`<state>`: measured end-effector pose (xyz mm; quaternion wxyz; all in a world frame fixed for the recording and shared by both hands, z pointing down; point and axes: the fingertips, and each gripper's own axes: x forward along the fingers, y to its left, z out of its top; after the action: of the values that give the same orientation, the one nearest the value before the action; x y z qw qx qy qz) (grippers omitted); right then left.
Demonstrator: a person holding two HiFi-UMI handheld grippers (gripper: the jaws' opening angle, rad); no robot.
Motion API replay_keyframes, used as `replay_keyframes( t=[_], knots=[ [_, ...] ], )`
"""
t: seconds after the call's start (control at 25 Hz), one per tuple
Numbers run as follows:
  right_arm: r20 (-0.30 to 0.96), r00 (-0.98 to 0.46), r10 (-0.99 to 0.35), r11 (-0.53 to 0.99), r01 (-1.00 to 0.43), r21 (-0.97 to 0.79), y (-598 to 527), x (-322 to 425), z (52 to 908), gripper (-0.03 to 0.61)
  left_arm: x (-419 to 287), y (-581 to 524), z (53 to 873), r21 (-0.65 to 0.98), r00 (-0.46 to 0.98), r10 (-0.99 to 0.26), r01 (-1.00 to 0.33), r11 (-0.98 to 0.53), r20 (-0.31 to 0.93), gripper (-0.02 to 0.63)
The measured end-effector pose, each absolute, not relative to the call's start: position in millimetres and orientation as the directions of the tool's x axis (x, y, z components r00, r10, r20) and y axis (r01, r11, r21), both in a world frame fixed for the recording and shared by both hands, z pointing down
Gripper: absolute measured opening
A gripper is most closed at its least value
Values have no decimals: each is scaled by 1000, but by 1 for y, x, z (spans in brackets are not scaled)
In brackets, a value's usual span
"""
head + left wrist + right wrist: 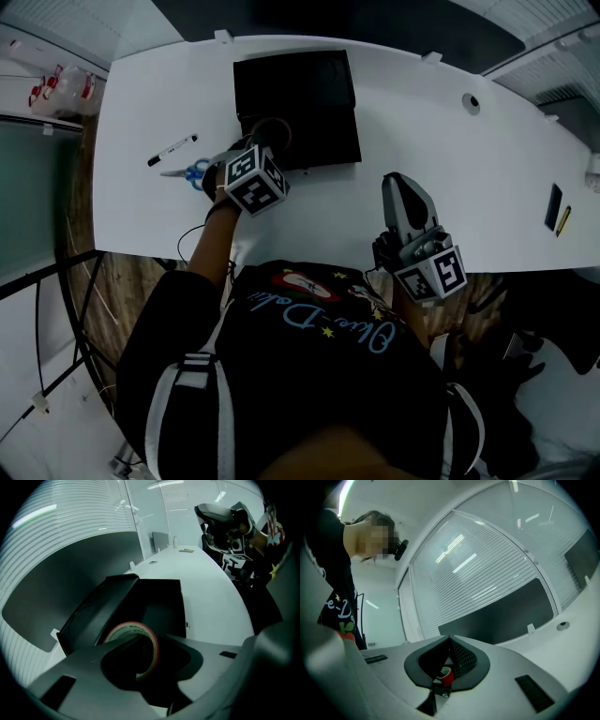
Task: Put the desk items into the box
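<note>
As tape roll (133, 627) overhangs box (181, 606), lid (101, 606) open

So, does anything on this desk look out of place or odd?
Nothing looks spilled or broken. The one odd sight is the tape roll, up on its edge between the jaws of the left gripper, over the black box. A marker and scissors lie loose on the desk beside it.

Black box (309, 103), white desk (450, 169), red-rimmed tape roll (152, 640)

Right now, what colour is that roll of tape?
Tape roll: pale with a red rim, clearest in the left gripper view.
</note>
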<state>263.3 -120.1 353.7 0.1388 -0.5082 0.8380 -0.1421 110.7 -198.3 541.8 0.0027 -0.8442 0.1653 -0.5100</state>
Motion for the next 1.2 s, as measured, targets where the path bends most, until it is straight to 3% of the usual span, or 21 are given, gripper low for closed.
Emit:
replay_keyframes(
  t=[0.56, 0.8, 1.2],
  knots=[
    [-98, -416, -904, 422, -831, -363, -92, 265, 345, 31, 118, -186, 505, -167, 557, -350, -352, -921, 754, 147],
    [-112, -419, -901, 431, -835, -342, -82, 260, 340, 31, 111, -185, 481, -230, 593, -452, -413, -881, 666, 25],
    [-128, -417, -900, 436, -843, -316, -60, 248, 333, 31, 106, -160, 431, -128, 734, -488, -491, -862, 473, 23]
  ],
)
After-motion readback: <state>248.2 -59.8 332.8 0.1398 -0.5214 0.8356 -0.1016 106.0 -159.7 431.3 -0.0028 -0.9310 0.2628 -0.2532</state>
